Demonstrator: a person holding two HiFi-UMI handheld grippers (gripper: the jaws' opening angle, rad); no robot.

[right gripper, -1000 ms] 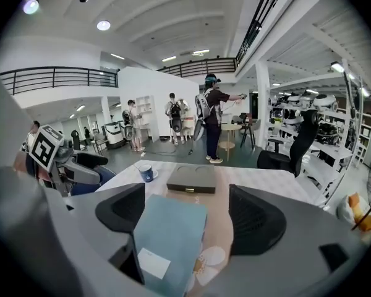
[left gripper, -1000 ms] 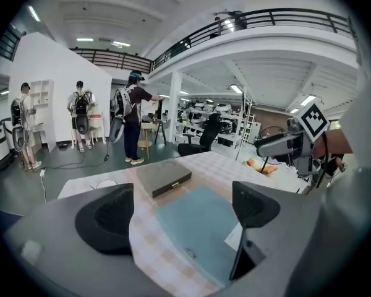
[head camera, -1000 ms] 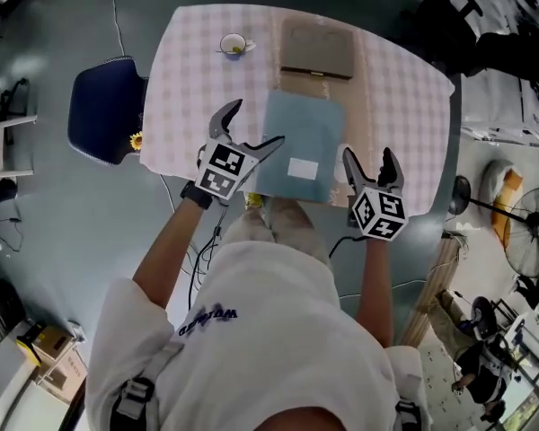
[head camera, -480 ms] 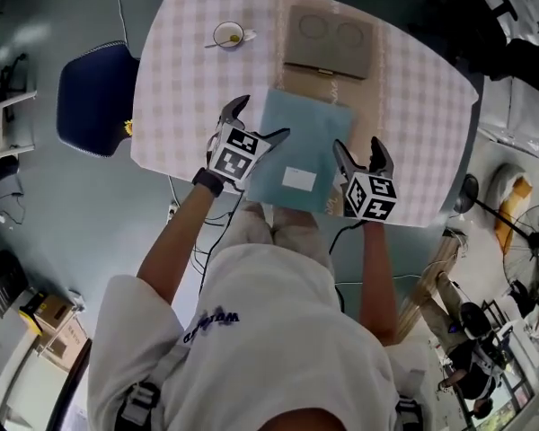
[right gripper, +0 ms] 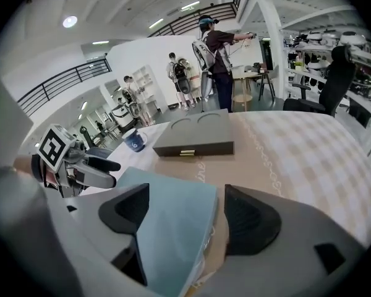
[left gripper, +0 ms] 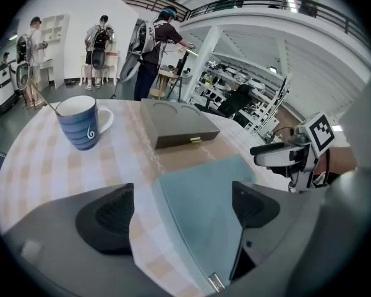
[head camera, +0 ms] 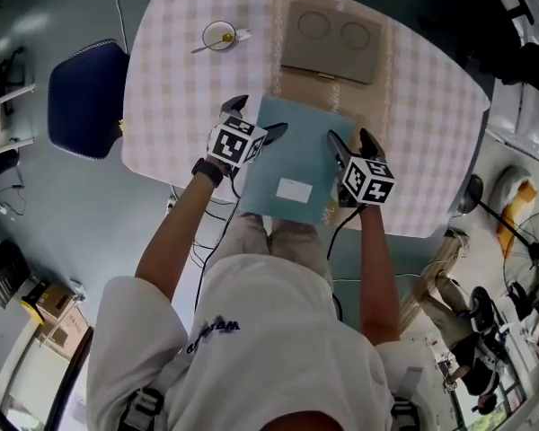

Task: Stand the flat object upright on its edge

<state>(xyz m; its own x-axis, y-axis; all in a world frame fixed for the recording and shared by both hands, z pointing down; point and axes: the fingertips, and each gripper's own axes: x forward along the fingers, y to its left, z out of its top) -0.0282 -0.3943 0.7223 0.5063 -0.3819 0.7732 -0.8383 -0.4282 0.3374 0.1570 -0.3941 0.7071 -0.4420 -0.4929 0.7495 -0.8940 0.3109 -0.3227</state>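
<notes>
Crockery on the worktop [head camera: 175, 106] comes to one blue striped mug [left gripper: 81, 124], and a spoon [left gripper: 46, 104] leans out over its rim; what else it holds cannot be made out. Beside it, further along the far side, sits one flat grey-brown box [head camera: 331, 43]. Its lid is shut, with a small brass clasp on the near wall and two round recesses on top, so its contents are hidden.

A pale checked cloth covers the worktop, and a tan runner [head camera: 307, 86] passes under the box and under the teal folder [head camera: 292, 155]. The folder lies flat just in front of the box. It carries one white label [head camera: 294, 189], and its near edge reaches the worktop's near edge, perhaps a little over it.

Two tongs flank the folder. The left tongs [head camera: 259, 118] stand open with the folder's left edge between the pads, not pressed. The right tongs [head camera: 349, 137] have just been closing, with the folder's right edge between them, yet a gap shows at one pad, so they grip nothing.

Around the worktop, the floor is grey. One dark blue chair [head camera: 88, 97] stands at the worktop's left. In the two gripper views the room is a bright white hall with a railed upper gallery, where at least three people stand at desks.
</notes>
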